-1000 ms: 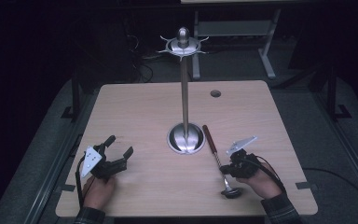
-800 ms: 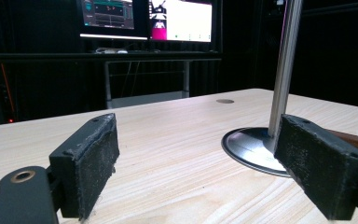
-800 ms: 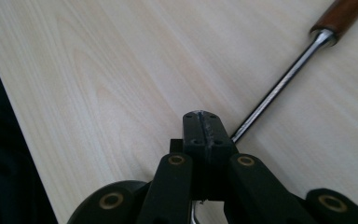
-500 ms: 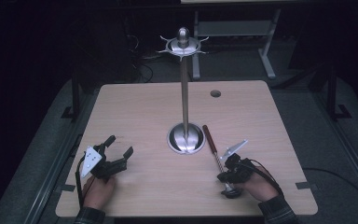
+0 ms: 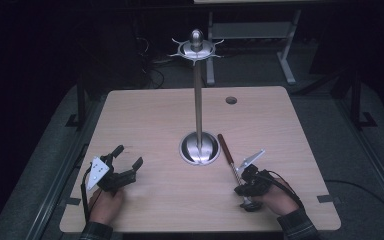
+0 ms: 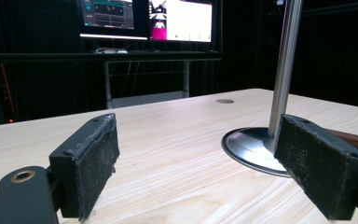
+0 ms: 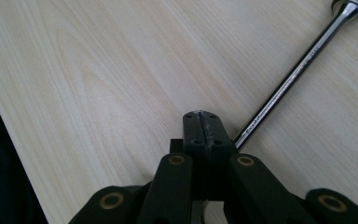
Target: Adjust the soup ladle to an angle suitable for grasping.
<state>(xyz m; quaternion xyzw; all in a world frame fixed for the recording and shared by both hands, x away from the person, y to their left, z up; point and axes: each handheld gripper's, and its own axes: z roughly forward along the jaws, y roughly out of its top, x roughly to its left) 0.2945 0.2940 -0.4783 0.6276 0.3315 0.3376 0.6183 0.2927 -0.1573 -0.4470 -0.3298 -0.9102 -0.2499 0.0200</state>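
Note:
A tall metal stand [image 5: 198,100] with hooks at its top rises from a round base [image 6: 249,147] in the middle of the wooden table [image 5: 155,115]. To the right of the base lies a long utensil with a dark wooden handle [image 5: 225,147] and a chrome shaft [image 7: 289,81]. My right gripper [image 5: 241,190] points down over the shaft's near end. Its pads [image 7: 203,116] are pressed together, and the shaft runs under them at their right side. My left gripper [image 5: 128,155] rests at the near left, level with the table. It is open [image 6: 196,163], with nothing between the pads.
A round cable hole [image 5: 231,100] sits at the table's far right. Beyond the far edge are a desk frame and lit monitors [image 6: 144,18]. The table's near edge [image 7: 9,140] lies close beside my right gripper. Cables trail from both grippers.
My right hand has shifted slightly toward the near edge and tipped further down over the utensil's shaft. The left hand has not moved.

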